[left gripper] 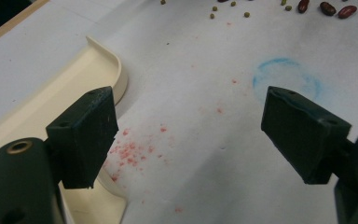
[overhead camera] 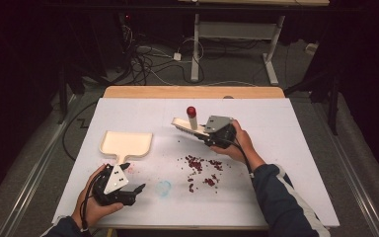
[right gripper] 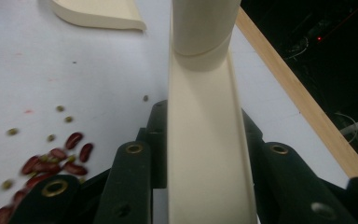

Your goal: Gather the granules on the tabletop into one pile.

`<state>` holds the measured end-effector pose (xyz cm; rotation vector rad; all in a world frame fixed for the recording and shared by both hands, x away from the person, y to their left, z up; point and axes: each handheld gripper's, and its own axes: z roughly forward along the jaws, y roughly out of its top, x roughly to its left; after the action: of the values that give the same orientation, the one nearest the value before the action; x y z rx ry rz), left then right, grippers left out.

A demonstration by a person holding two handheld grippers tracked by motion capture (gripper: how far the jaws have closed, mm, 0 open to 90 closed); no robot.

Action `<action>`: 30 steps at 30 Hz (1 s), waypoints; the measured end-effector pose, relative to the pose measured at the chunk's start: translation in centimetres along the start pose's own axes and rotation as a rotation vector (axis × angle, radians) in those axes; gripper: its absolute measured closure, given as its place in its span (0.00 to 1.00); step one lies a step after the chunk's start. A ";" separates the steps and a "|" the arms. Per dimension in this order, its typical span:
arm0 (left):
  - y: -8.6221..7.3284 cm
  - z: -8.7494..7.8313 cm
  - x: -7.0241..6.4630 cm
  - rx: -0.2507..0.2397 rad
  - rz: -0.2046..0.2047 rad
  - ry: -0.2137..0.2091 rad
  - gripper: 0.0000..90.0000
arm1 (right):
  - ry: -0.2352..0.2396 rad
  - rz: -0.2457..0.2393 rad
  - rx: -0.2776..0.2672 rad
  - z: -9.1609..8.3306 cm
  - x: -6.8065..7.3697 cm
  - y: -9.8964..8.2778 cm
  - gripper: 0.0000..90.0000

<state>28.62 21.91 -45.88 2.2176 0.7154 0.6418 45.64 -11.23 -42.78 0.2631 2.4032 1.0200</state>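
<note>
A cream dustpan (overhead camera: 127, 142) lies flat on the white table (overhead camera: 276, 148), left of centre, its handle pointing toward me; its rim (left gripper: 42, 93) runs beside my left jaw. My left gripper (overhead camera: 139, 190) (left gripper: 191, 135) rests low just in front of the pan's handle, open, with bare table between its pads. My right gripper (overhead camera: 208, 137) (right gripper: 205, 154) is shut on the long cream handle of a brush (overhead camera: 187, 126) (right gripper: 205, 116), held above the table behind a scatter of red and small green beans (overhead camera: 202, 170) (right gripper: 56, 161). A cream post with a red cap (overhead camera: 191, 111) rises at the brush's far part.
A faint blue ring mark (overhead camera: 163, 187) (left gripper: 284, 77) and pink specks (left gripper: 130, 151) stain the table near my left gripper. The wooden far edge (overhead camera: 192, 92) (right gripper: 303, 102) borders the white top. Cables and desk legs (overhead camera: 195, 49) stand on the dark floor beyond.
</note>
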 end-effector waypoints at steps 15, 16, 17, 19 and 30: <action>0.0 0.1 -0.2 0.011 0.012 -0.008 0.20 | 0.160 -0.101 0.005 0.4 2.9 -0.9 0.75; 0.1 0.2 -0.2 0.012 0.014 -0.008 0.20 | 0.180 -0.109 0.001 -0.1 3.3 -1.1 0.75; 0.1 0.2 -0.2 0.014 0.014 -0.009 0.20 | 0.207 -0.127 -0.017 -1.0 3.8 -1.6 0.75; 0.1 0.3 -0.1 0.016 0.009 -0.011 0.20 | 0.213 -0.131 -0.020 -1.3 3.9 -1.7 0.75; 0.1 0.5 -0.4 0.032 0.025 -0.015 0.20 | 0.283 -0.142 -0.067 -4.7 4.6 -3.9 0.75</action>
<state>28.68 21.33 -46.17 2.2618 0.6961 0.6288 39.31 -15.16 -44.60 -0.0815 2.5864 1.1318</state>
